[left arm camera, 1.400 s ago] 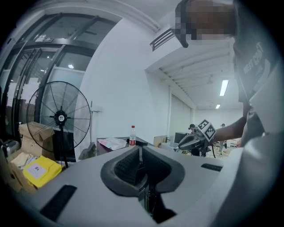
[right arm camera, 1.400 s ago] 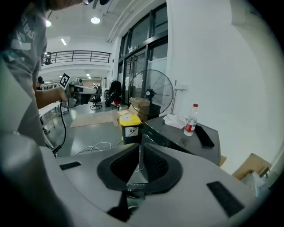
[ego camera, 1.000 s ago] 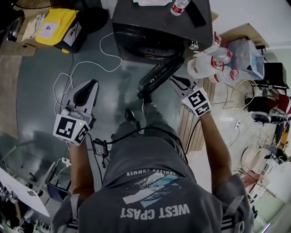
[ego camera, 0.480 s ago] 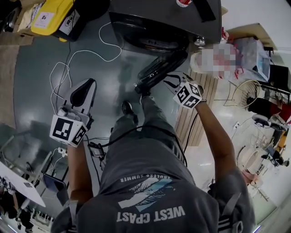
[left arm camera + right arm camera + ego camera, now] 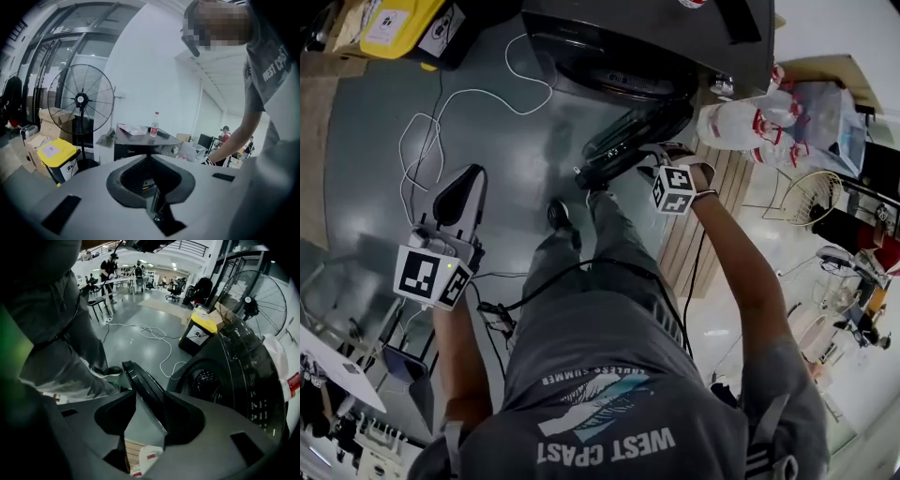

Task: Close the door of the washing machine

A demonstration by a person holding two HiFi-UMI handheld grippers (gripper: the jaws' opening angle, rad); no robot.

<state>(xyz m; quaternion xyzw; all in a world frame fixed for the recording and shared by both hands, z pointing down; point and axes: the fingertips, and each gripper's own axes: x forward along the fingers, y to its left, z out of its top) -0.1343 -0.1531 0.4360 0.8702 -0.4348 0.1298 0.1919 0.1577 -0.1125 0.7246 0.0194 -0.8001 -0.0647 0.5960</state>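
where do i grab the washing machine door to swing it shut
Take the door by its thin upper rim, coming down from above with one jaw on each side. It stands open, swung out from the washing machine, so the rim is probably the narrowest part to grip. The right gripper is already placed this way: its jaws have just been opening, with the rim between them, not clamped.

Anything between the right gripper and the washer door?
Nothing lies between them. The right gripper view shows the edge of the door standing between the jaws of the right gripper, which have just been opening and stand apart.
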